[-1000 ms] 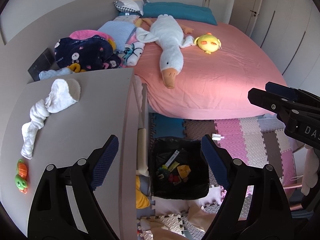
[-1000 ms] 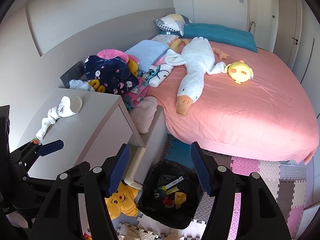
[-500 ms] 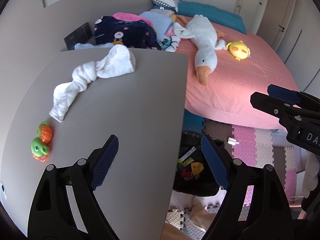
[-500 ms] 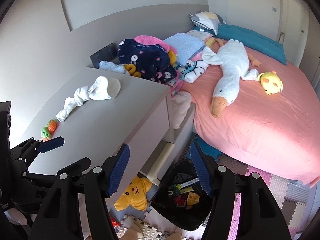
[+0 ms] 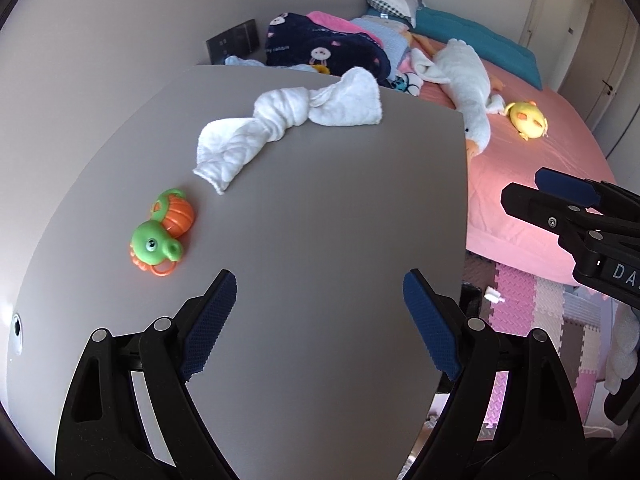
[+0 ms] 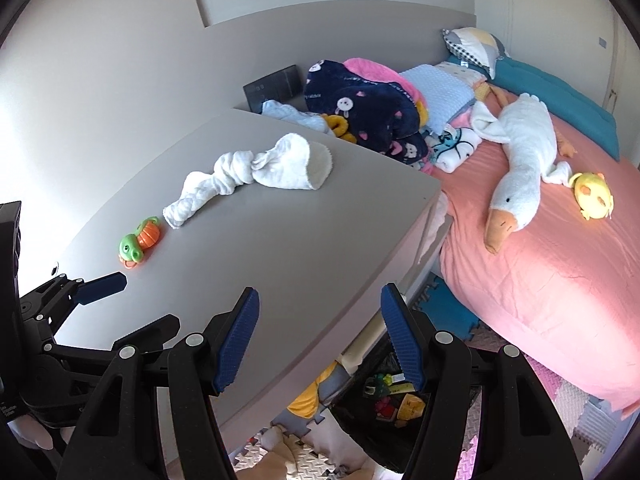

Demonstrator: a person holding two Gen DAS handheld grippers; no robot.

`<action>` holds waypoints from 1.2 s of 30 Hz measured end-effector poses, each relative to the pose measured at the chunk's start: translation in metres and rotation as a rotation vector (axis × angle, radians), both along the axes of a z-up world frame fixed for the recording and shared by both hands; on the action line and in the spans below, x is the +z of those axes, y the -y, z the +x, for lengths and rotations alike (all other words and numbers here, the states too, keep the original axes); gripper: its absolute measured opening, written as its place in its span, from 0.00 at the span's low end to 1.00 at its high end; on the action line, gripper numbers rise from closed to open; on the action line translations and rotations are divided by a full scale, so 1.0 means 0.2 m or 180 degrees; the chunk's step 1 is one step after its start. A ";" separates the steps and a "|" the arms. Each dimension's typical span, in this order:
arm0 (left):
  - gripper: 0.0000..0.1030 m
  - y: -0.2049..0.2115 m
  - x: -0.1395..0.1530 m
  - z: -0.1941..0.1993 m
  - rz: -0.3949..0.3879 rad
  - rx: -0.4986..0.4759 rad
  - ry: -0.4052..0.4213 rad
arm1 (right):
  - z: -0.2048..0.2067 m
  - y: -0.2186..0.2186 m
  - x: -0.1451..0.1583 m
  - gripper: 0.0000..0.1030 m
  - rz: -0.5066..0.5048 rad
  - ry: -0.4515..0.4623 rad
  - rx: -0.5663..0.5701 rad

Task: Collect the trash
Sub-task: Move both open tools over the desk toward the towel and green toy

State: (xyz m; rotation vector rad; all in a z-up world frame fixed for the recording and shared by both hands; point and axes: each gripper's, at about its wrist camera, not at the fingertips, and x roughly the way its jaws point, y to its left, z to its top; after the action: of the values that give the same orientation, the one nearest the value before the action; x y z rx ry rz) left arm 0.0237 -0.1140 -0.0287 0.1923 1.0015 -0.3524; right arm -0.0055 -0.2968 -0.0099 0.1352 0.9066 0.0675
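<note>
Both grippers empty: left gripper (image 5: 318, 322) jaws wide apart, right gripper (image 6: 320, 338) apart too. Twisted white cloth (image 5: 290, 128) on dresser top (image 5: 320, 220) prob soft, light, limp; best pinched at knotted middle imo.

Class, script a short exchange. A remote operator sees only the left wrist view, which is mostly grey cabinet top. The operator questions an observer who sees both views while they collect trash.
Operator: I see almost nothing of the floor. Where does the trash go?
Observer: A black bag-lined bin stands on the floor below the grey cabinet top's near edge, with colourful scraps inside.
Operator: I see the right gripper only from the side. Is it carrying anything?
Observer: No. The right gripper is open, with nothing between its blue pads.
</note>
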 end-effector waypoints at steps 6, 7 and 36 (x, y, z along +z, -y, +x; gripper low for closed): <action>0.80 -0.14 0.00 0.02 0.0019 0.0202 0.0000 | 0.08 -0.13 0.00 0.62 -0.0010 -0.0001 0.0212; 0.80 -0.16 0.00 0.02 0.0017 0.0235 -0.0001 | 0.09 -0.15 0.00 0.62 -0.0017 -0.0003 0.0248; 0.80 -0.50 -0.14 0.38 0.0056 0.0728 -0.0184 | 0.67 -0.52 -0.05 0.71 -0.0657 -0.0034 0.0918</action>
State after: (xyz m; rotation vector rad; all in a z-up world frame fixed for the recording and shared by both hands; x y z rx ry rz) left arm 0.1002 -0.0143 -0.0558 0.0825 1.0720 -0.1411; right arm 0.1294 -0.1931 -0.0191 -0.1884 0.9332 0.2404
